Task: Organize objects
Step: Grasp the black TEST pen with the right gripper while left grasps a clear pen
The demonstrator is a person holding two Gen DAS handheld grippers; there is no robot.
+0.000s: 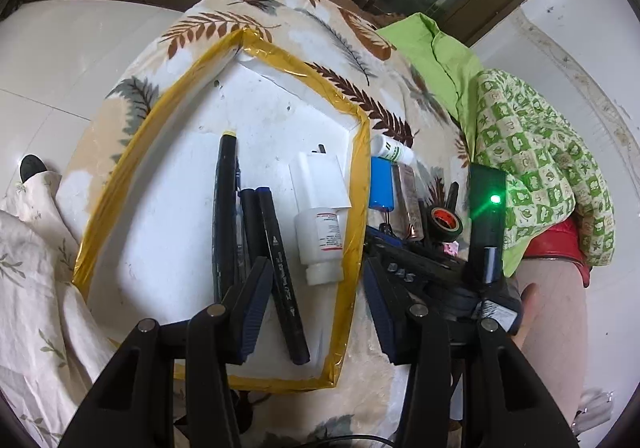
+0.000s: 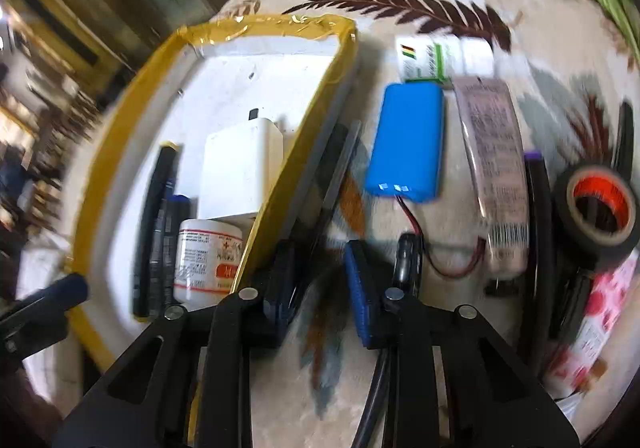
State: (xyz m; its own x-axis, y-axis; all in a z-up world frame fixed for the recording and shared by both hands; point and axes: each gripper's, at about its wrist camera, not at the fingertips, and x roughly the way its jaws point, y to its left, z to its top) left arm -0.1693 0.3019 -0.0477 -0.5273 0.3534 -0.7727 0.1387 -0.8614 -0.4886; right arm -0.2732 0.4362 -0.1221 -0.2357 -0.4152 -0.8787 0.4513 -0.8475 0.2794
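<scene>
Lying flat on the leaf-print cloth (image 1: 280, 20) that covers the table, the white tray (image 1: 280, 116) with its yellow-taped rim is the landmark for everything else. Inside the tray rest several dark markers (image 1: 280, 272) side by side, a white adapter block (image 1: 320, 184) and a white bottle (image 1: 320, 240) with a red-and-white label, the bottle just below the block and near the tray's right wall. Outside that right wall, on the cloth, lie a small green-labelled bottle (image 2: 444, 56), a blue battery pack (image 2: 408, 144) with red and black leads, a pale flat packet (image 2: 496, 168) with printed text, a roll of black tape (image 2: 596, 208) with an orange core, and a pink-and-white packet (image 2: 596, 324) furthest from the tray.

The left gripper (image 1: 316, 312) hangs over the tray's near right corner, its jaws spread with nothing pinched; a marker and the tray's taped rim show in the gap beneath. The right gripper (image 2: 320, 288) sits just outside the tray's right wall, near the battery pack, its jaws narrowed but apart; the picture is blurred, and nothing can be seen clamped between the pads. A dark flat strip (image 2: 336, 172) leans along the outside of the tray wall above the right gripper's left finger. Green patterned fabric (image 1: 536, 152) lies well beyond the tray.
</scene>
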